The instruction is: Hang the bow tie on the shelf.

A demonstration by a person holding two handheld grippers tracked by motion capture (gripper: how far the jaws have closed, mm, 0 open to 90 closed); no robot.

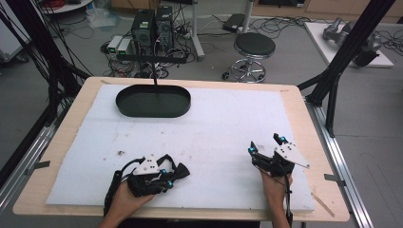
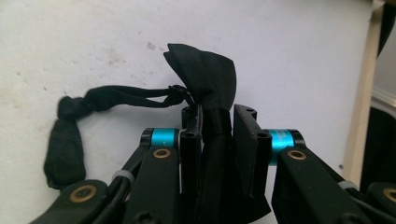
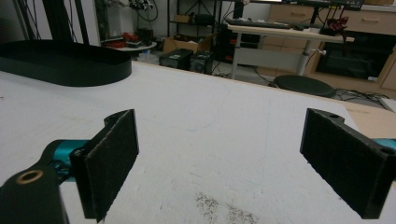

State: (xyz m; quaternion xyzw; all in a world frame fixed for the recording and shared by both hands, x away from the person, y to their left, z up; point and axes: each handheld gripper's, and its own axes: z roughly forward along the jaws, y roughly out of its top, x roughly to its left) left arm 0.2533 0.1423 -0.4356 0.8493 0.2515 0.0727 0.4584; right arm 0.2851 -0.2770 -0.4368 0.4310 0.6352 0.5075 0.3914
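Black crumpled cloth (image 2: 205, 79), knotted strap (image 2: 74, 109), white foam pad (image 1: 228, 128)

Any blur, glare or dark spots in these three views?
High view: even light, soft focus, no glare. Left gripper view: black cloth shows little detail, the pad bright beside it. Right gripper view: near jaws blurred, tray and room sharper.

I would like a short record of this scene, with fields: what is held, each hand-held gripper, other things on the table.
held thing: black cloth piece with a knotted strap
left hand-held gripper: shut on the black cloth piece, low on the white mat
right hand-held gripper: jaws wide open, nothing between them
other: black oval tray at the far side, apart from both
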